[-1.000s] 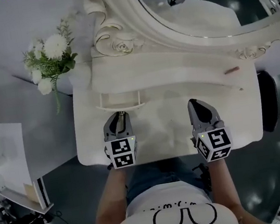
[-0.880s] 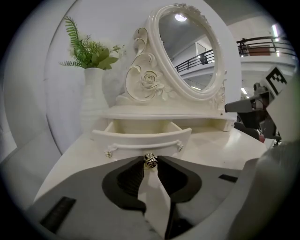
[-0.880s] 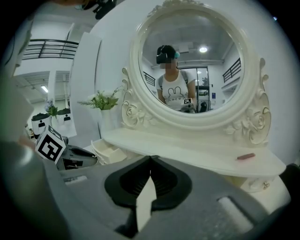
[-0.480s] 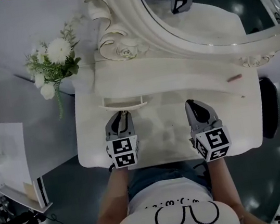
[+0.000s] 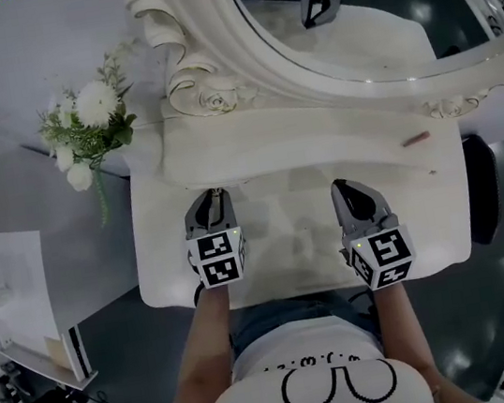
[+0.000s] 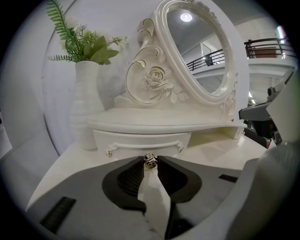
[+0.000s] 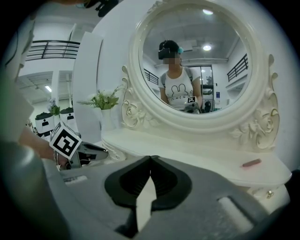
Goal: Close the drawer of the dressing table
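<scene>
The white dressing table [image 5: 286,238] has a small drawer [image 6: 140,140] under its raised shelf [image 5: 319,145]. In the left gripper view the drawer front stands nearly flush below the shelf, with a rail handle and a small metal knob [image 6: 150,159]. My left gripper [image 5: 214,197] [image 6: 150,162] is shut on that knob, pinched between the fingertips. From the head view the drawer is almost hidden under the shelf. My right gripper [image 5: 345,187] [image 7: 150,158] hovers over the tabletop to the right, shut with nothing in it.
A white vase of flowers [image 5: 87,127] [image 6: 86,105] stands at the table's left rear corner. The oval mirror [image 5: 356,18] rises behind the shelf. A small reddish stick [image 5: 415,138] [image 7: 252,163] lies on the shelf's right end. A white cabinet [image 5: 9,282] is at left.
My left gripper has moved away from the person toward the mirror, and the drawer has slid in under the shelf. The right gripper has stayed put.
</scene>
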Demonstrator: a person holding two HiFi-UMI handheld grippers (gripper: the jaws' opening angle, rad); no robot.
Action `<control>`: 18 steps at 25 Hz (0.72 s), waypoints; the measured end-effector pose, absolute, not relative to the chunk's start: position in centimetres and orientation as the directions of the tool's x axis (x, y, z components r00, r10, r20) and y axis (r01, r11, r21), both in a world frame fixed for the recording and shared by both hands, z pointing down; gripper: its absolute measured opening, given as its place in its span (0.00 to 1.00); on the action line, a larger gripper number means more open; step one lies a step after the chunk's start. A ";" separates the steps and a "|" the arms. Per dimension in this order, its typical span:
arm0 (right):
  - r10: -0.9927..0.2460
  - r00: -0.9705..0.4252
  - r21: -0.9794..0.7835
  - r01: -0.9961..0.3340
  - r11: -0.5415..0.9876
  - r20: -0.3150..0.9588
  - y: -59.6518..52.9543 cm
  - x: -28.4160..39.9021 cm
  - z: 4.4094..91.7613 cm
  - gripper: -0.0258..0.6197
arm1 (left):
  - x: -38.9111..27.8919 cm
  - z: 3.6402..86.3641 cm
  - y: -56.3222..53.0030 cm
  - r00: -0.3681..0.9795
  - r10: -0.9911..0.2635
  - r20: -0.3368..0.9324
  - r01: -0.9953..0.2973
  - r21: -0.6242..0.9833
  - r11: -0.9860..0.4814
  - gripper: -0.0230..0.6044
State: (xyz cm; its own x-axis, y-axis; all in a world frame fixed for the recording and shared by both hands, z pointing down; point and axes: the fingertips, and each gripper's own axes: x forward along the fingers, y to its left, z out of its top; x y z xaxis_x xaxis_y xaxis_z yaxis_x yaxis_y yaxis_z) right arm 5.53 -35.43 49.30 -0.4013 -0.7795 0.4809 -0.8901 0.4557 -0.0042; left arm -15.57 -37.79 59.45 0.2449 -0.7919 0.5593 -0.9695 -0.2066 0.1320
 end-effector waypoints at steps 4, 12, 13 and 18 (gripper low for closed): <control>-0.783 -0.394 -0.003 -0.894 0.448 0.481 -35.3 5.9 49.3 0.04 | -15.5 59.4 -38.7 0.245 -0.793 0.558 -0.970 0.133 -0.206 0.18; -0.790 -0.380 0.001 -0.901 0.434 0.481 -34.7 6.8 49.1 0.04 | -15.4 59.4 -39.6 0.249 -0.794 0.555 -0.969 0.134 -0.209 0.18; -0.791 -0.378 0.001 -0.902 0.432 0.482 -34.6 6.9 49.1 0.04 | -15.4 59.3 -39.6 0.252 -0.794 0.554 -0.968 0.138 -0.210 0.18; -0.793 -0.372 0.000 -0.905 0.425 0.483 -33.7 7.1 49.0 0.04 | -15.5 59.3 -39.4 0.257 -0.788 0.560 -0.966 0.159 -0.202 0.18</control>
State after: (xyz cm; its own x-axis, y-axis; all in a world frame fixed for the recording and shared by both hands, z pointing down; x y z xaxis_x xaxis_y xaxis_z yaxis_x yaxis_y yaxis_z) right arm 7.06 -33.71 48.98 -0.3722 -0.7928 0.4826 -0.9051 0.4251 0.0003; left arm -15.46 -39.42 59.30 0.2565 -0.7881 0.5596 -0.9665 -0.2020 0.1587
